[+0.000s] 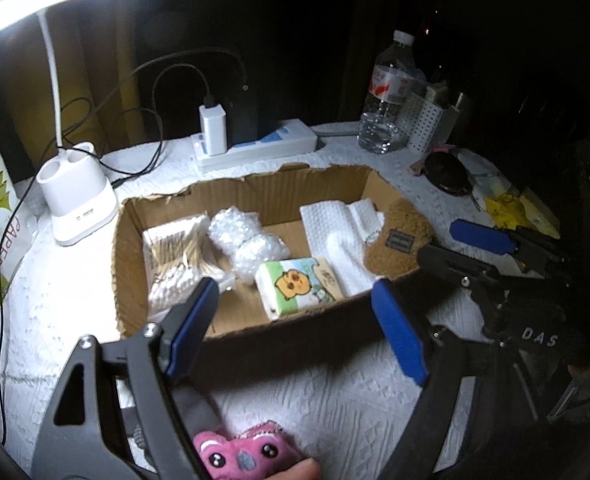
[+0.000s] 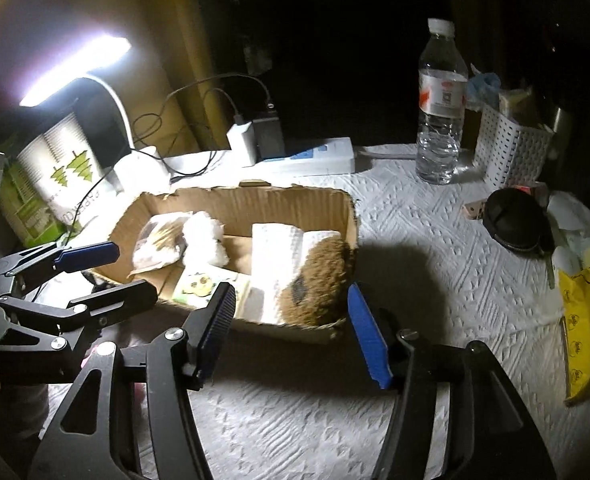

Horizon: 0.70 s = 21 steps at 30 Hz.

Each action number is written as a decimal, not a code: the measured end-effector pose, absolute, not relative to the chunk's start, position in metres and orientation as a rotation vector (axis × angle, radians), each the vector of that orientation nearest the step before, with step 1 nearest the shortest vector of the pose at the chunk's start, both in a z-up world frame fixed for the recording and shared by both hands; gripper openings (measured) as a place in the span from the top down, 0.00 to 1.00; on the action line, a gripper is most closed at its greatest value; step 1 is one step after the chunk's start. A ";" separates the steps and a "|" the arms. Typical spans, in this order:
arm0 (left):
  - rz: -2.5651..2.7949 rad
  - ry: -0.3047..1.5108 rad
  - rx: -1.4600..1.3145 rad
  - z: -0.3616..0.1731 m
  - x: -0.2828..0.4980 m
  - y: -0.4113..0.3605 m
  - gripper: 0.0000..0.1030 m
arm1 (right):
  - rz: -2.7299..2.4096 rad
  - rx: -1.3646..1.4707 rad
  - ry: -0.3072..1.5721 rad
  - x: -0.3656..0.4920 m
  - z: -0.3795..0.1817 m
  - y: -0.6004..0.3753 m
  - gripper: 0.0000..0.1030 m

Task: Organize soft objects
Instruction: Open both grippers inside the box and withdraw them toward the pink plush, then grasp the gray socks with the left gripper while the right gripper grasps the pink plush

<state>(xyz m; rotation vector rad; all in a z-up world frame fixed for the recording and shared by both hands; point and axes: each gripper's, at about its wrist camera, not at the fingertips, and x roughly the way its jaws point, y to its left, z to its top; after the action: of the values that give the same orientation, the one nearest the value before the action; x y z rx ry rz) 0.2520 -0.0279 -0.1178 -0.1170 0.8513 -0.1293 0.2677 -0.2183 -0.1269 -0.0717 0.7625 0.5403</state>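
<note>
Between our blue-padded fingers (image 1: 193, 320) we see a brown cardboard box (image 1: 255, 190) holding a green-and-white tissue pack (image 1: 295, 286) with an orange cartoon, white quilted towels (image 1: 331, 224) and a tan fuzzy pouch (image 1: 399, 244); below them, a pink plush (image 1: 243, 452).

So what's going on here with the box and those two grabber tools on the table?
A person is sorting soft items into an open, torn-edged cardboard box with two handheld grippers. The box already holds a bag of cotton swabs, a bubble-wrap roll, a cartoon tissue pack, folded white towels and a fuzzy brown pouch. The left gripper and right gripper are open and empty. A pink plush toy lies outside.
</note>
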 end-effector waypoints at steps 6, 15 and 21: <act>-0.118 0.828 -0.131 -0.111 0.234 -0.015 0.22 | 0.550 -0.090 0.747 0.252 -0.119 -0.209 0.40; -0.084 0.800 -0.164 -0.109 0.202 0.014 0.22 | 0.575 -0.126 0.731 0.226 -0.113 -0.185 0.40; -0.057 0.800 -0.178 -0.116 0.181 0.038 0.22 | 0.603 -0.150 0.742 0.209 -0.119 -0.162 0.40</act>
<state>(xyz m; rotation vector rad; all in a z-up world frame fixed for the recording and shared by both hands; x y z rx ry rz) 0.1807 0.0376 -0.1162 -0.1779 0.7998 -0.0568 0.2086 -0.1618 -0.1190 -0.1500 0.7417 0.6027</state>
